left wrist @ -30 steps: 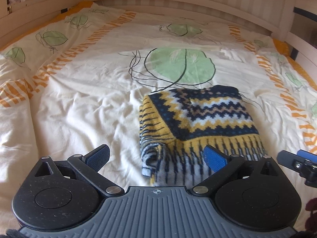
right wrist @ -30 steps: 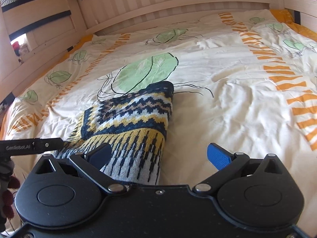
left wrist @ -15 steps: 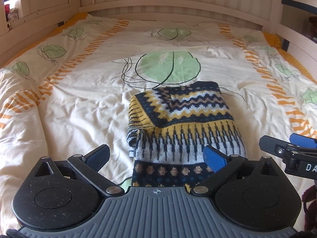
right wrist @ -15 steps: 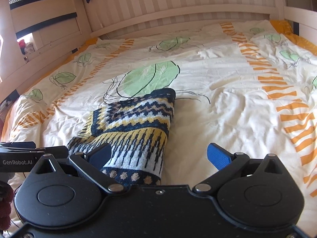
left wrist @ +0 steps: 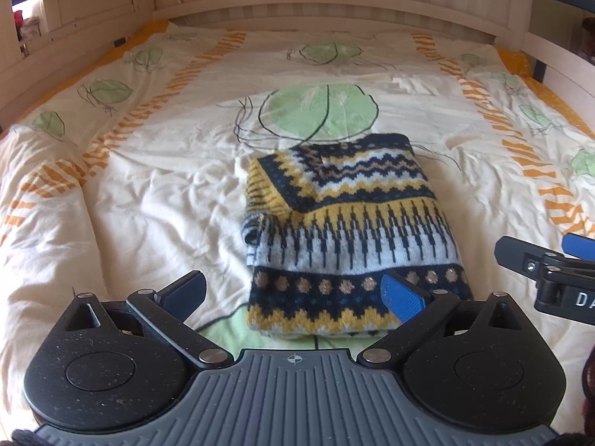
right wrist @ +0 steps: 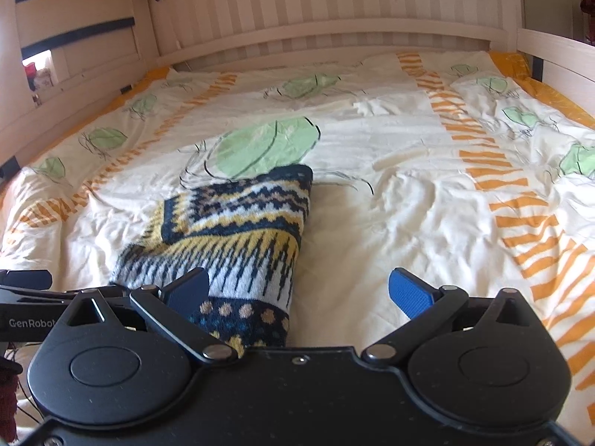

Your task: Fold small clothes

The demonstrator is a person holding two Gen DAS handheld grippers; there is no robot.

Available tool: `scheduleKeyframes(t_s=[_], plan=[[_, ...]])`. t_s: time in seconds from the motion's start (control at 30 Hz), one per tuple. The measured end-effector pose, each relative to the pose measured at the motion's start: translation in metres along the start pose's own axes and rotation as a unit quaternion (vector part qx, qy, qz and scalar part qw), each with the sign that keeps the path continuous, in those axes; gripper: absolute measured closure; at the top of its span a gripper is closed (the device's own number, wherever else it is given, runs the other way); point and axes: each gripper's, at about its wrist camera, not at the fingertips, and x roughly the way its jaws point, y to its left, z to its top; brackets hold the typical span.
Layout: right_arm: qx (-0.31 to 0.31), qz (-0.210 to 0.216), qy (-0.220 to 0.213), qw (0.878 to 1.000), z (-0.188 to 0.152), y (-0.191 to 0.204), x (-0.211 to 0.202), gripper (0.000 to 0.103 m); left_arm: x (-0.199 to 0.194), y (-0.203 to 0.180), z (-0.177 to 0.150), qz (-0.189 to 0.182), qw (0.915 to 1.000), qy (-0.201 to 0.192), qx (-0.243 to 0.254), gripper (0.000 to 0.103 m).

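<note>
A small knitted sweater in navy, yellow and white zigzag bands lies folded into a neat rectangle on the bed's cover. It also shows in the right wrist view, left of centre. My left gripper is open and empty, held back from the sweater's near edge. My right gripper is open and empty, just right of the sweater's near corner. The right gripper's side also shows at the right edge of the left wrist view.
The cream cover with green leaf prints and orange stripes spreads wrinkled around the sweater. A pale wooden bed frame rises at the far end, with side rails along both sides.
Both grippers have drawn back from the sweater toward the near edge of the bed. More of the folded sweater's near end shows now. Both jaws stay open and empty.
</note>
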Motion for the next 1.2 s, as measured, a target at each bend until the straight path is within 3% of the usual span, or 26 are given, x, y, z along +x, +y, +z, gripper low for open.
scheduleKeyframes(t_s=[0.17, 0.7, 1.2], plan=[[0.009, 0.023, 0.026, 0.999, -0.004, 0.002, 0.005, 0.001, 0.006, 0.001, -0.004, -0.008, 0.9997, 0.022, -0.007, 0.002], [0.016, 0.026, 0.057, 0.998, -0.011, 0.001, 0.013, 0.001, 0.022, 0.004, -0.014, 0.001, 0.9977, 0.065, -0.018, 0.002], [0.011, 0.031, 0.067, 0.997, -0.010, 0.005, 0.019, 0.001, 0.026, 0.009, -0.011, 0.003, 0.9973, 0.070, -0.024, 0.002]])
